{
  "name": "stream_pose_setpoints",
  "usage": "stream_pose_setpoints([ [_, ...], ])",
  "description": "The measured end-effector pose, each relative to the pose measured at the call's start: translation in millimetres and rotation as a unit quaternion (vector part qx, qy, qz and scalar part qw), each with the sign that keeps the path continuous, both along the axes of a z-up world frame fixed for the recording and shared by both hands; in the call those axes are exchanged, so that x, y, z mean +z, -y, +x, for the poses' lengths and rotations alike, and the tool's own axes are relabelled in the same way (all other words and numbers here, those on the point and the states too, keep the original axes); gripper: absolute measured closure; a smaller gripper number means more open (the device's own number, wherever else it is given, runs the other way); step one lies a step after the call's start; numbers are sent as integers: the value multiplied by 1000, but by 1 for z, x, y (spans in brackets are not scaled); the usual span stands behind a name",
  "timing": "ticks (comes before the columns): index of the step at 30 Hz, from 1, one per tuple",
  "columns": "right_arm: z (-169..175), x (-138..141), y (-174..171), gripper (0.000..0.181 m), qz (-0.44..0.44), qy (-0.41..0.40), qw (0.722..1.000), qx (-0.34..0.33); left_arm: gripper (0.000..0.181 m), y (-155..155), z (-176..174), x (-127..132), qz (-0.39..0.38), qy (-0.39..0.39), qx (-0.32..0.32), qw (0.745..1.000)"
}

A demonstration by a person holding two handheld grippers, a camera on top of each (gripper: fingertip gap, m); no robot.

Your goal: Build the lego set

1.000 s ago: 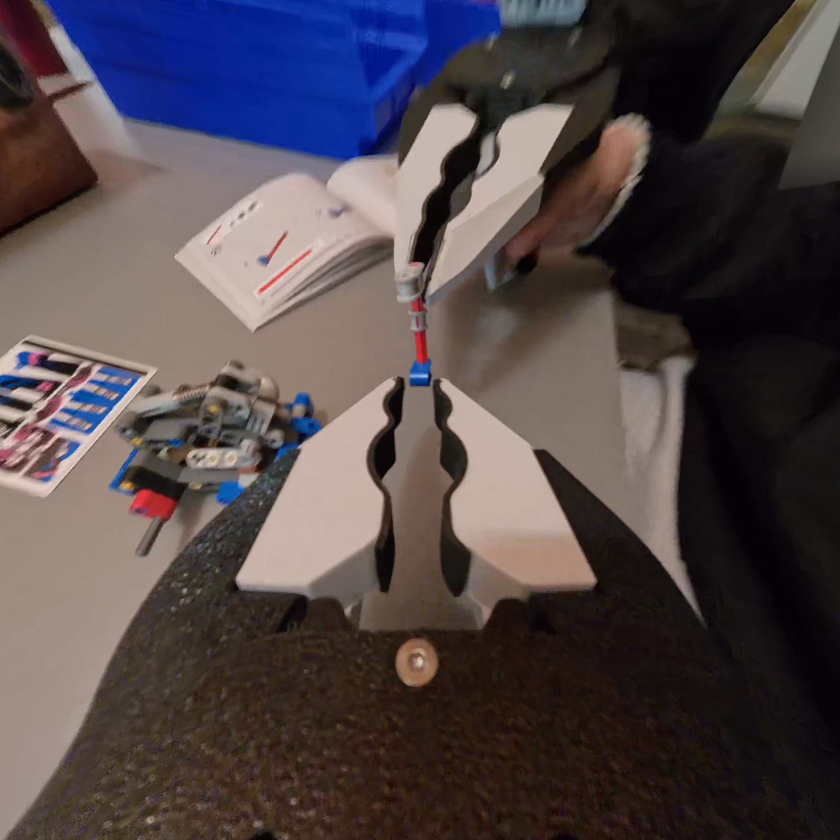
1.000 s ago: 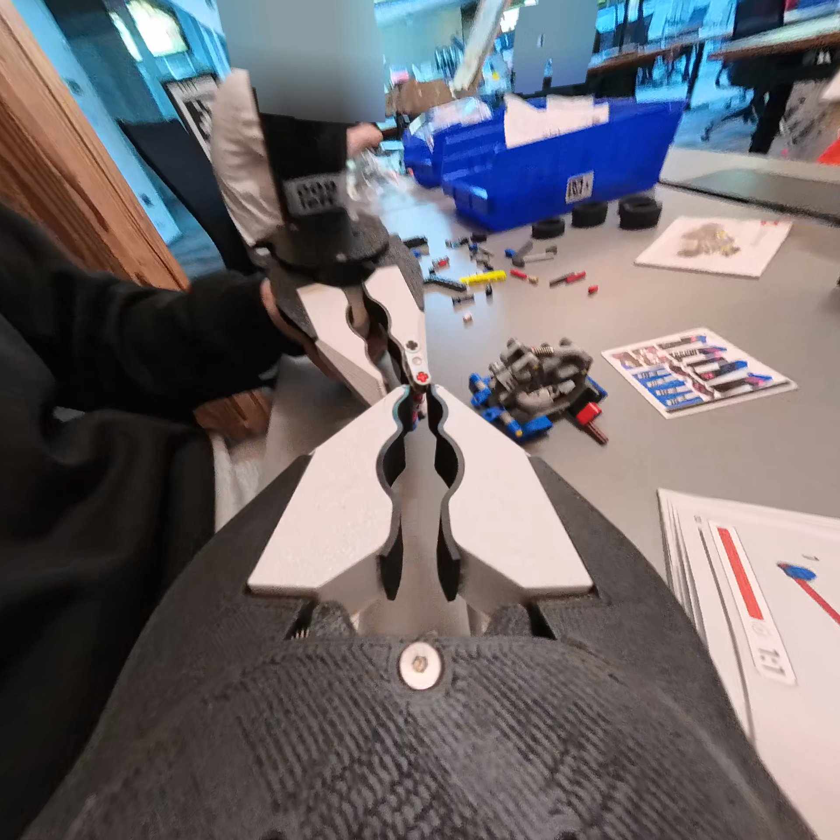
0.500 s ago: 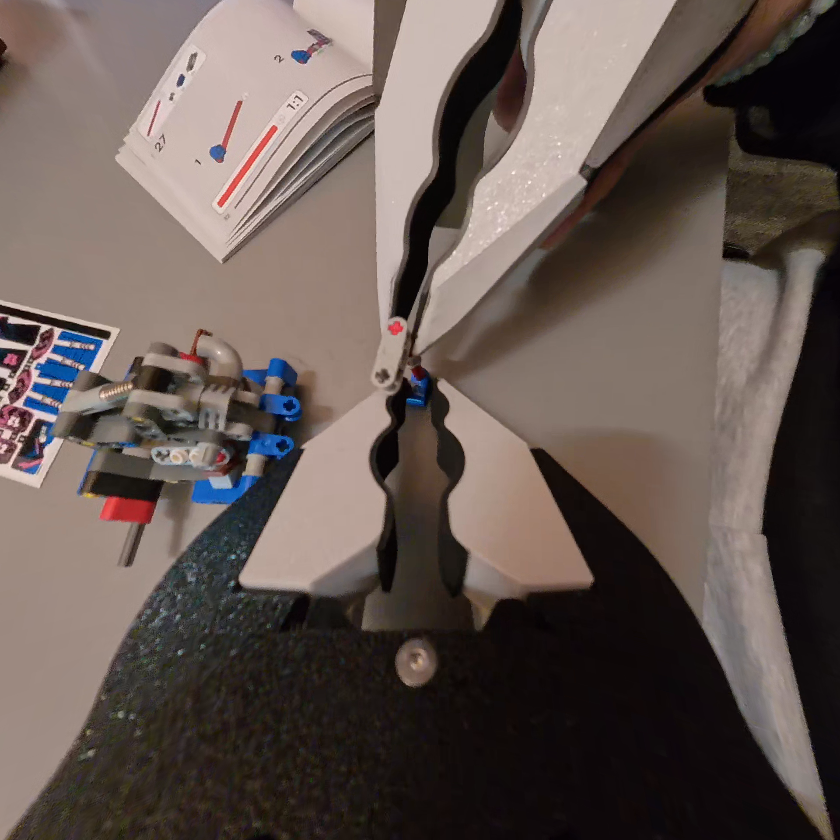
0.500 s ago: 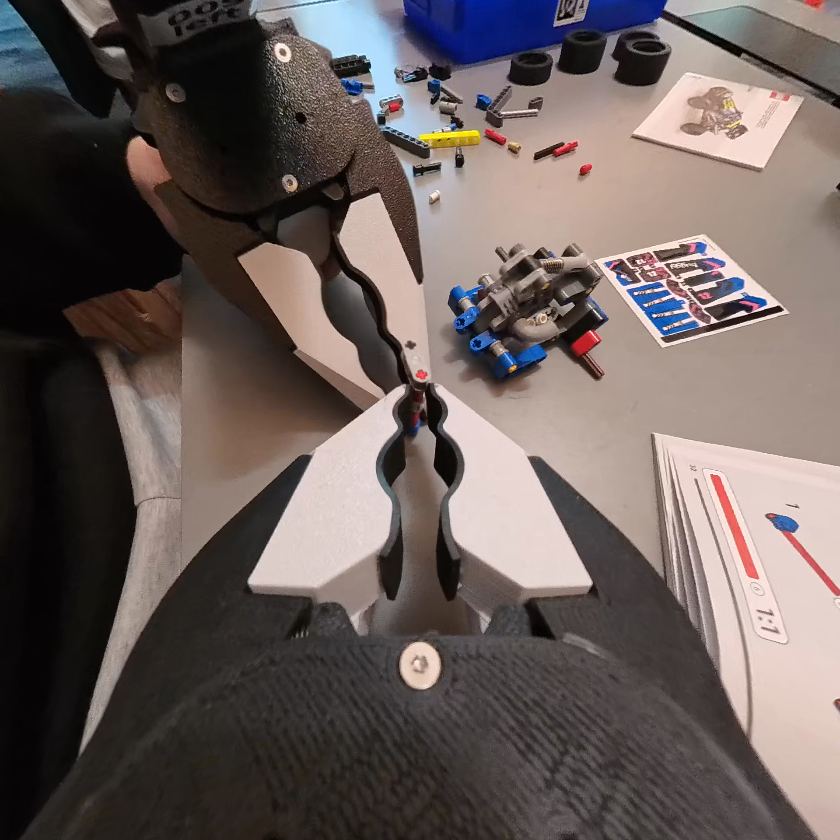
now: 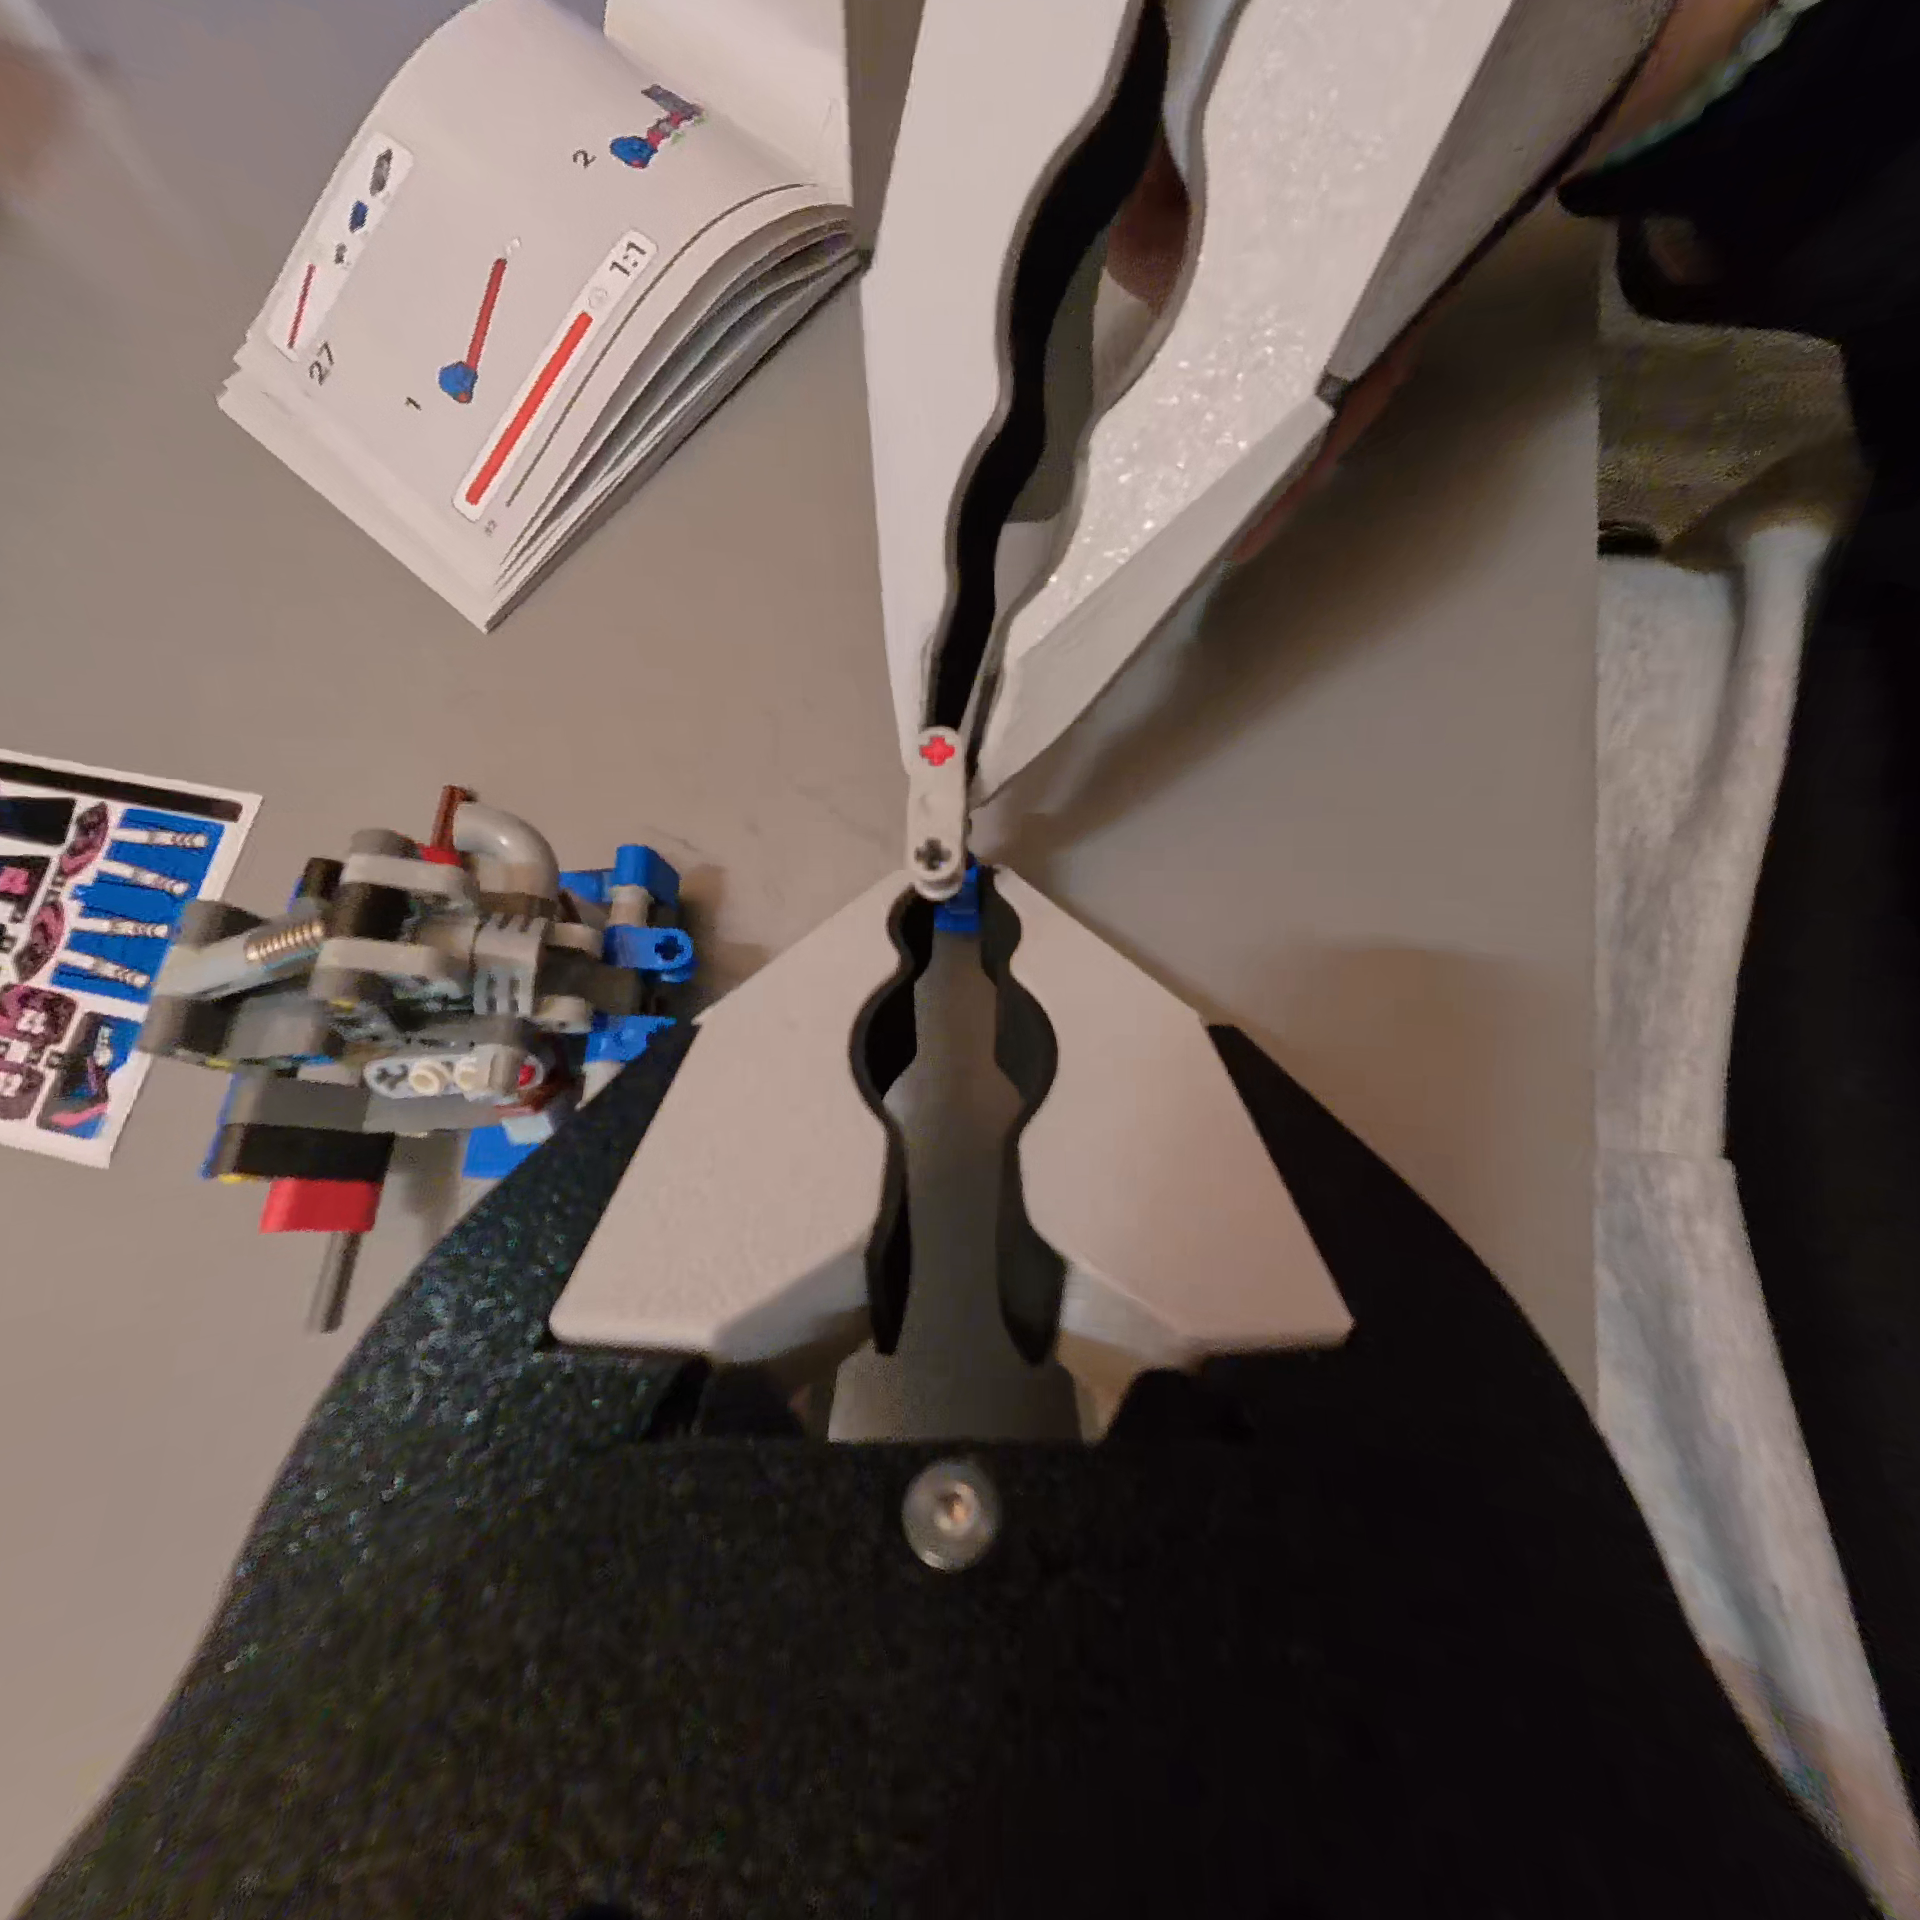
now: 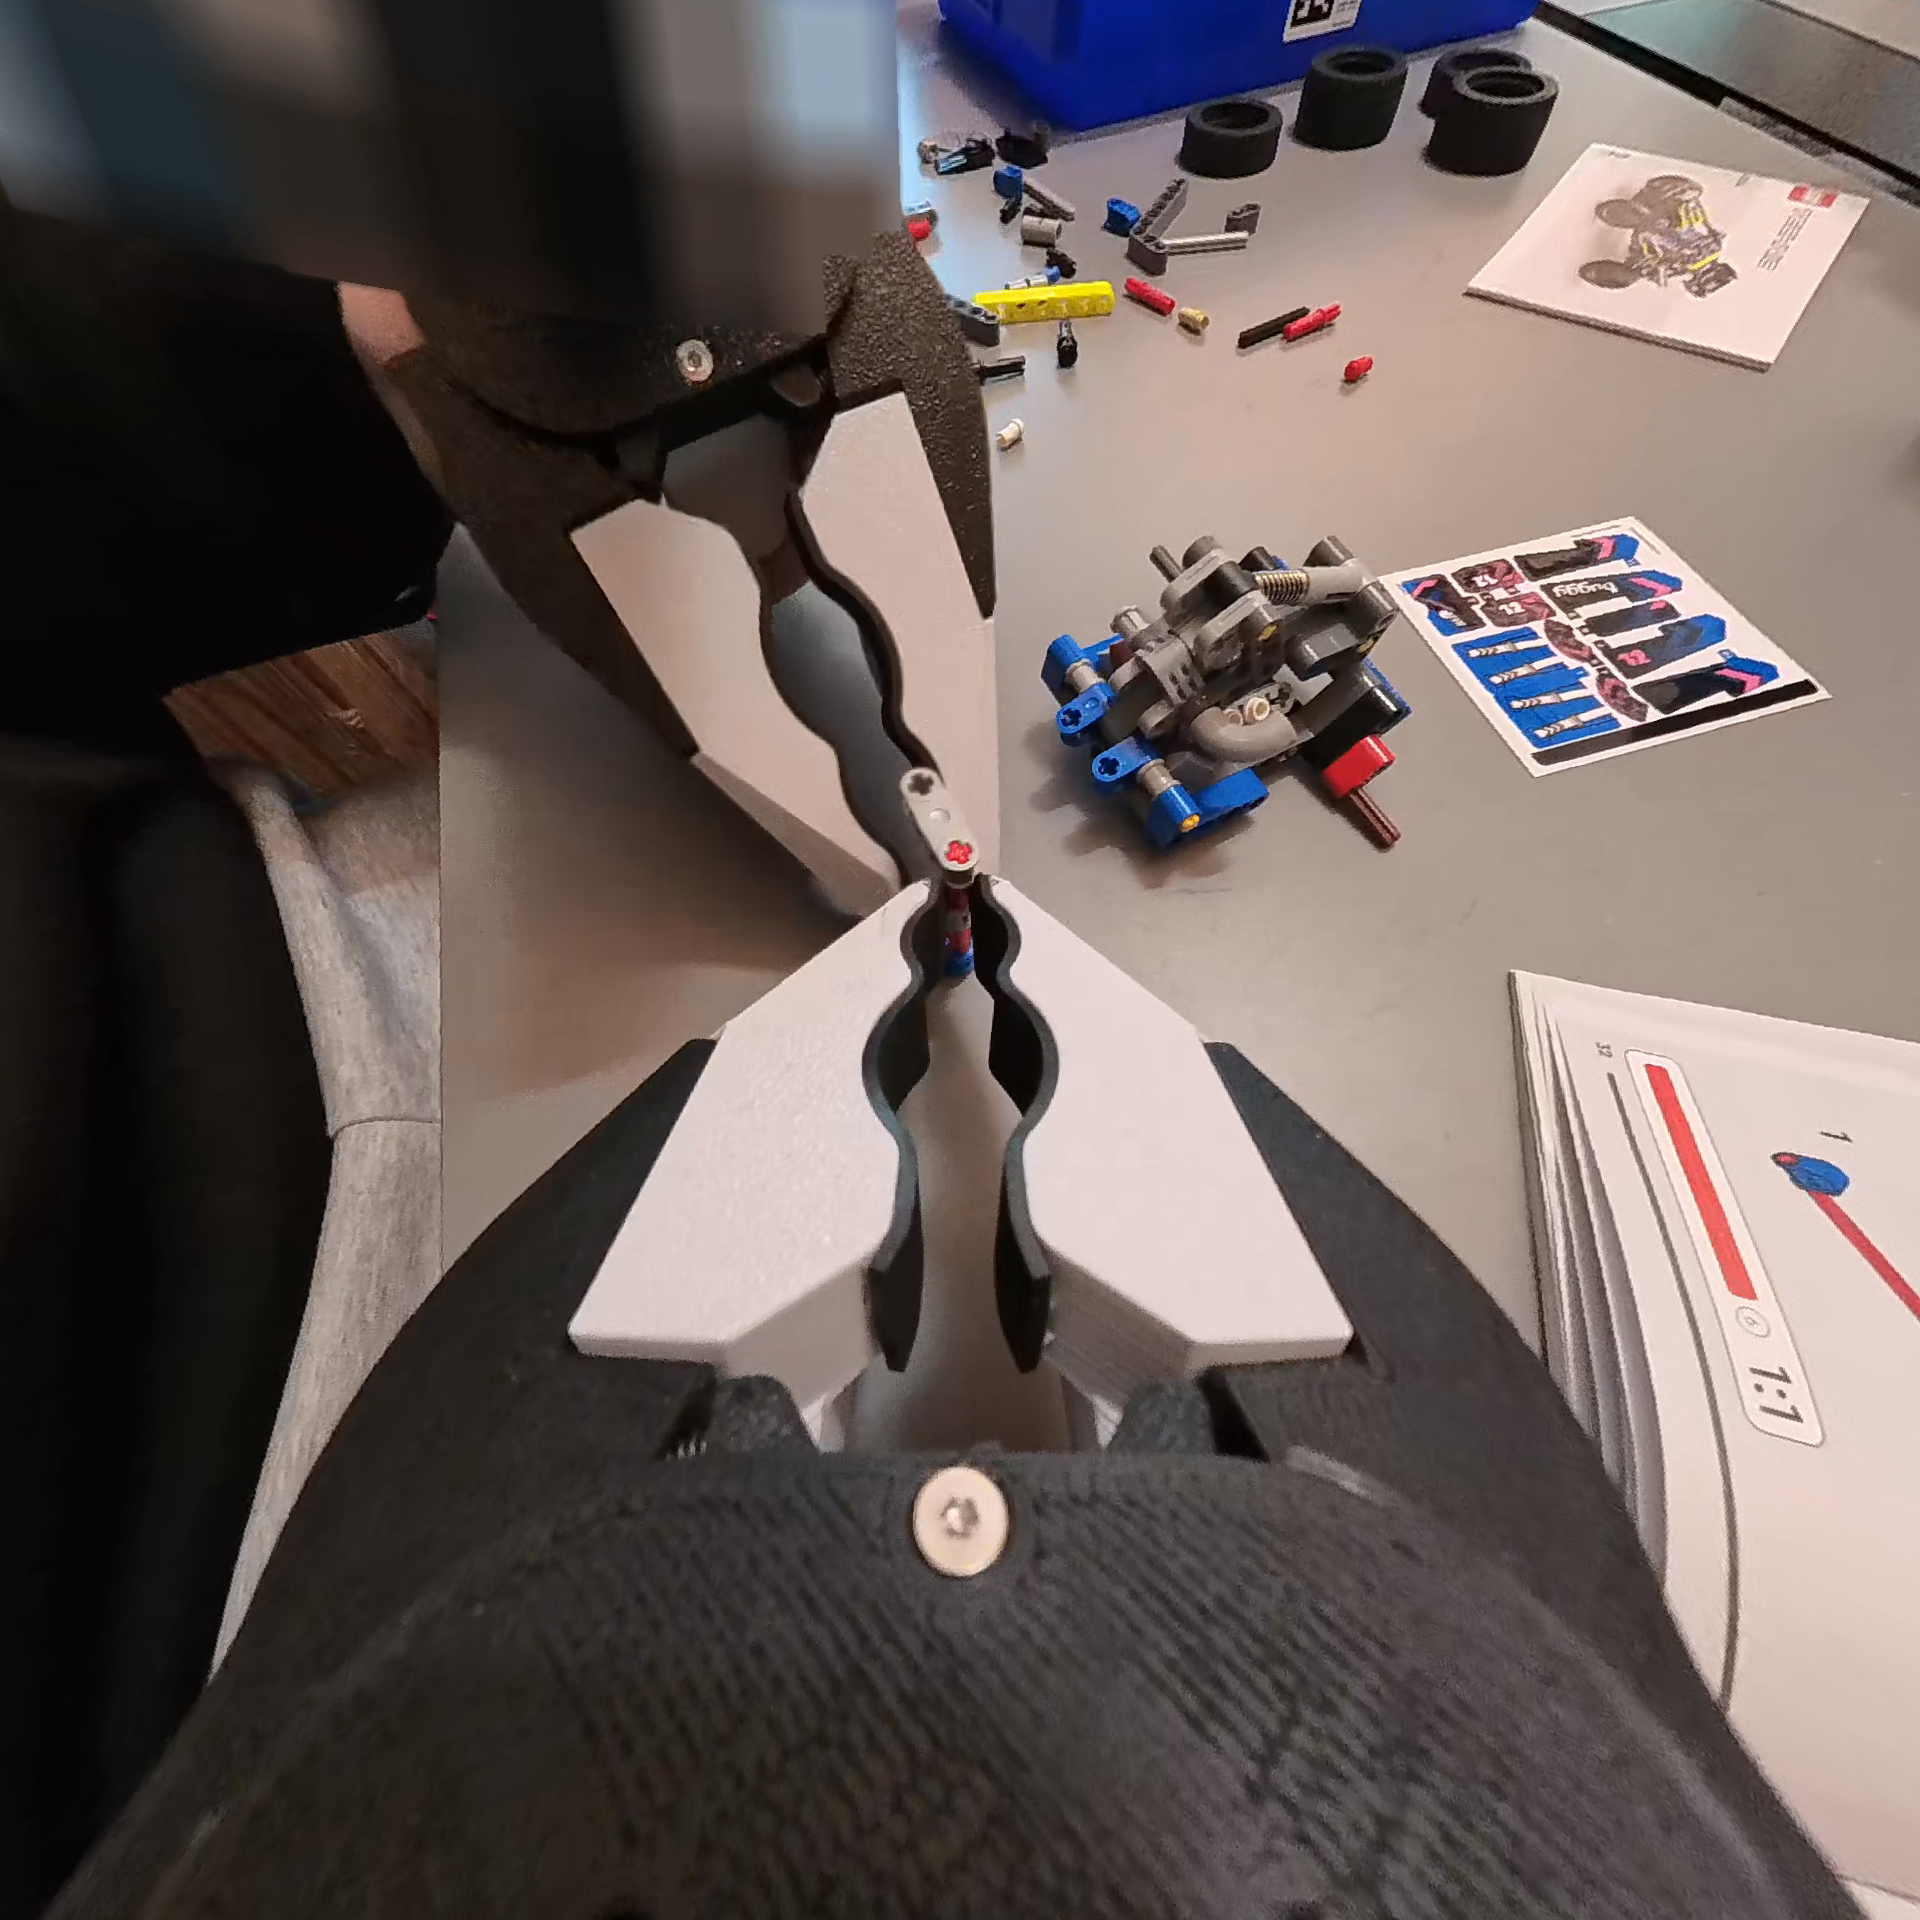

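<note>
My two grippers meet tip to tip over the grey table (image 5: 727, 675) on one small assembly: a red axle (image 6: 954, 920) with a blue piece (image 5: 960, 906) on one end and a light grey liftarm (image 5: 938, 805) on the other. My left gripper (image 5: 945, 896) is shut on the blue piece. It enters the right wrist view (image 6: 916, 864) from the upper left. My right gripper (image 6: 956, 899) is shut on the red axle just under the liftarm (image 6: 935, 816). It comes down from the top of the left wrist view (image 5: 958, 727).
A partly built grey and blue model (image 5: 416, 987) (image 6: 1216, 686) lies beside a sticker sheet (image 6: 1600, 644). An open instruction booklet (image 5: 540, 312) (image 6: 1714, 1299) lies close by. Farther back are loose parts (image 6: 1091, 281), black tyres (image 6: 1351, 99), a blue bin (image 6: 1195, 42) and a second booklet (image 6: 1662, 249). Less than 4 cm separates the two grippers' tips.
The grippers have drawn together: the long stretch of red axle between them is gone and the liftarm sits close to the blue piece. Both views have tilted down toward the table.
</note>
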State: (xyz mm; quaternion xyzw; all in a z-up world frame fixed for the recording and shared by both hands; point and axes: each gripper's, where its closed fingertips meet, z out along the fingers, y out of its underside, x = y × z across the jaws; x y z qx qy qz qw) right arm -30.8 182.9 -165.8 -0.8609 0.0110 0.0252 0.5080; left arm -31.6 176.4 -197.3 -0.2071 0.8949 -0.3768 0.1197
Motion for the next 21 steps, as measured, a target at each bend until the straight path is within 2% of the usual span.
stream_pose_setpoints([
  [5, 0, -3, 1, 181, -10, -1, 1000, 1, 177, -2, 1, 3, 3, 1, 2, 1000],
  [8, 2, -26, 5, 181, -83, 41, 996, 1, 177, -2, 2, 5, 4, -1, -1, 1000],
  [12, -6, -12, -2, 181, -44, 17, 999, 12, 176, -4, -2, 0, 1, -32, -8, 999],
  [15, 2, -5, 6, 181, -28, 44, 999, 12, 176, -4, -3, 0, 2, -38, -13, 999],
  [17, -5, 9, 3, 180, 15, 31, 999, 40, 176, -2, -3, -1, 12, -40, -24, 999],
  [21, -12, 10, -2, 169, 16, 62, 995, 73, 176, 3, -4, -1, 29, -41, -47, 998],
])
